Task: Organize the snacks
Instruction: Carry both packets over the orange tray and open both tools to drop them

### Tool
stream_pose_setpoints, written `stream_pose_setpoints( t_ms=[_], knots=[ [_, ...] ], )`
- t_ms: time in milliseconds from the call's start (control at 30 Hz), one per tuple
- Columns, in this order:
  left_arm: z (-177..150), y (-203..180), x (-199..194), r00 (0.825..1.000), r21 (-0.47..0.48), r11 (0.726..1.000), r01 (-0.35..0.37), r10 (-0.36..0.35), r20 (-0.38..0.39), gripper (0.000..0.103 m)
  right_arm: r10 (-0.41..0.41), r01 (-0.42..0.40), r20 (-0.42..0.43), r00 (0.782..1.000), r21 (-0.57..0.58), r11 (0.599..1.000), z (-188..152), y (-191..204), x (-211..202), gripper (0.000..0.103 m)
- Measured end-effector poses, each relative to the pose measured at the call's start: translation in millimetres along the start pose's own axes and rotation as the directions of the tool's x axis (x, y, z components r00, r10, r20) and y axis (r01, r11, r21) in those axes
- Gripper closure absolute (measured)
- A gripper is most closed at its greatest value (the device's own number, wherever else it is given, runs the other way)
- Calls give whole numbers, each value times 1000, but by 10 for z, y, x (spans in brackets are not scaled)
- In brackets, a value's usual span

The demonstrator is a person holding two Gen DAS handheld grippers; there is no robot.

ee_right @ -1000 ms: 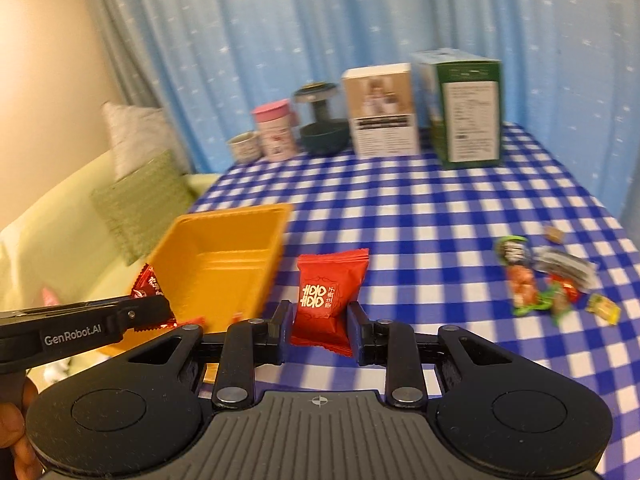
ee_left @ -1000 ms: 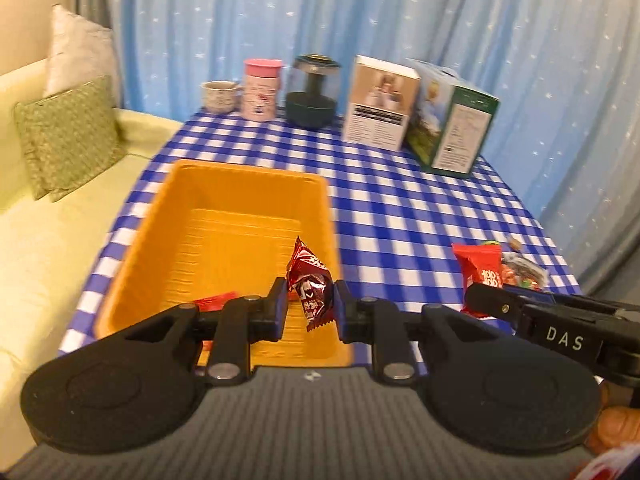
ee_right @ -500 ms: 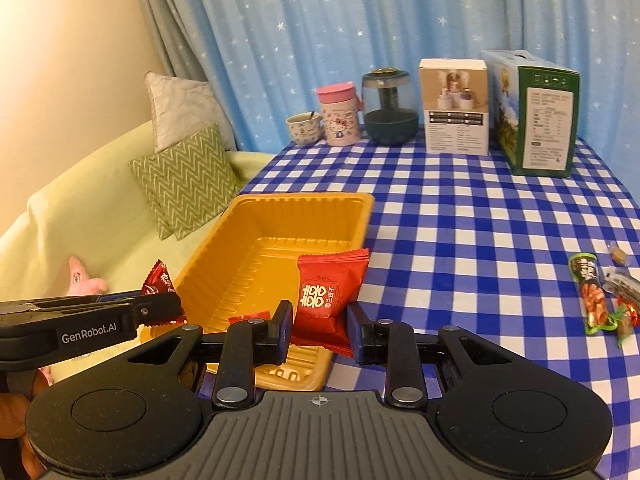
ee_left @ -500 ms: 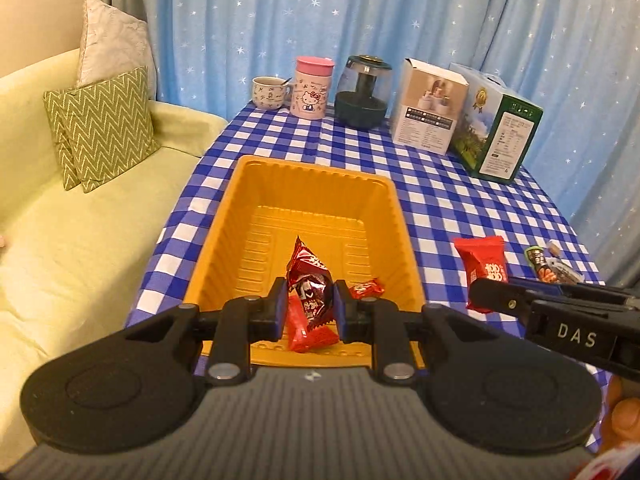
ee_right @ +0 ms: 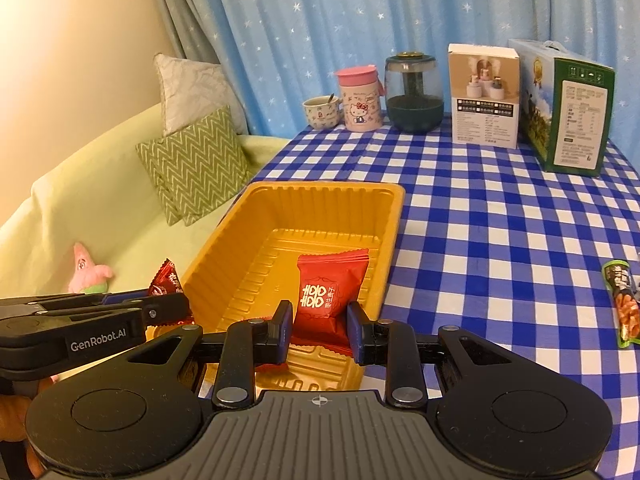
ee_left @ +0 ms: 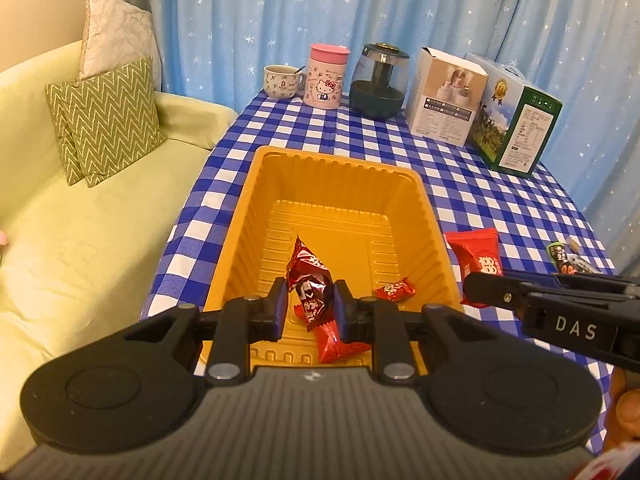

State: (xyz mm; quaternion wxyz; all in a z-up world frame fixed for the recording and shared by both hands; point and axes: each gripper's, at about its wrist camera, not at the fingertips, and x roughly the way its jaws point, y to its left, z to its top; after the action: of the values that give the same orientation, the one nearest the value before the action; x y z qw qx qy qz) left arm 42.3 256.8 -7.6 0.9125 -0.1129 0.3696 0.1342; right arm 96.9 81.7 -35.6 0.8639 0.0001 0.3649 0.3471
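Note:
An orange plastic tray (ee_left: 256, 216) (ee_right: 396, 216) lies on the blue checked tablecloth. My left gripper (ee_left: 309, 305) is shut on a dark red candy wrapper (ee_left: 310, 276), held over the tray's near end. Two small red candies (ee_left: 394, 289) lie on the tray floor. My right gripper (ee_right: 318, 326) is shut on a bright red snack packet (ee_right: 330, 286) above the tray's near right part. In the left wrist view the right gripper's finger (ee_left: 492, 292) reaches in from the right with the red packet (ee_left: 478, 254). The left gripper's finger (ee_right: 164, 310) shows in the right wrist view with its dark red candy (ee_right: 166, 278).
Loose snacks (ee_right: 622, 300) (ee_left: 564, 258) lie at the table's right. A cup (ee_left: 280, 80), a pink tumbler (ee_left: 326, 76), a dark jar (ee_left: 378, 82) and two boxes (ee_left: 444, 96) (ee_left: 514, 130) line the far edge. A yellow sofa (ee_left: 80, 240) with cushions stands left, a pink toy (ee_right: 86, 268) on it.
Both grippers have moved left over the orange tray with their snacks still clamped. The tray now sits centred under each, and the candies on its floor have come into sight.

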Motion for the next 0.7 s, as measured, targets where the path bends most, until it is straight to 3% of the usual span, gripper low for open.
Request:
stream_pose_setpoints(
  t_ms=[233,333,700],
  knots=[
    [48,30,210,1000,-2,1000,-5,5,-24,81,3,-3,-12,1000,7,1000,53,-11,136,74],
    [57,49,273,999,7,1000,-16,16,-39,75,3,-3,-18,1000,8,1000,58,-24,175,74],
    [-22,171,80,1000,-36,999,-28,27,-11,72,10,-9,-32,999,14,1000,35,-7,218,74]
  ],
)
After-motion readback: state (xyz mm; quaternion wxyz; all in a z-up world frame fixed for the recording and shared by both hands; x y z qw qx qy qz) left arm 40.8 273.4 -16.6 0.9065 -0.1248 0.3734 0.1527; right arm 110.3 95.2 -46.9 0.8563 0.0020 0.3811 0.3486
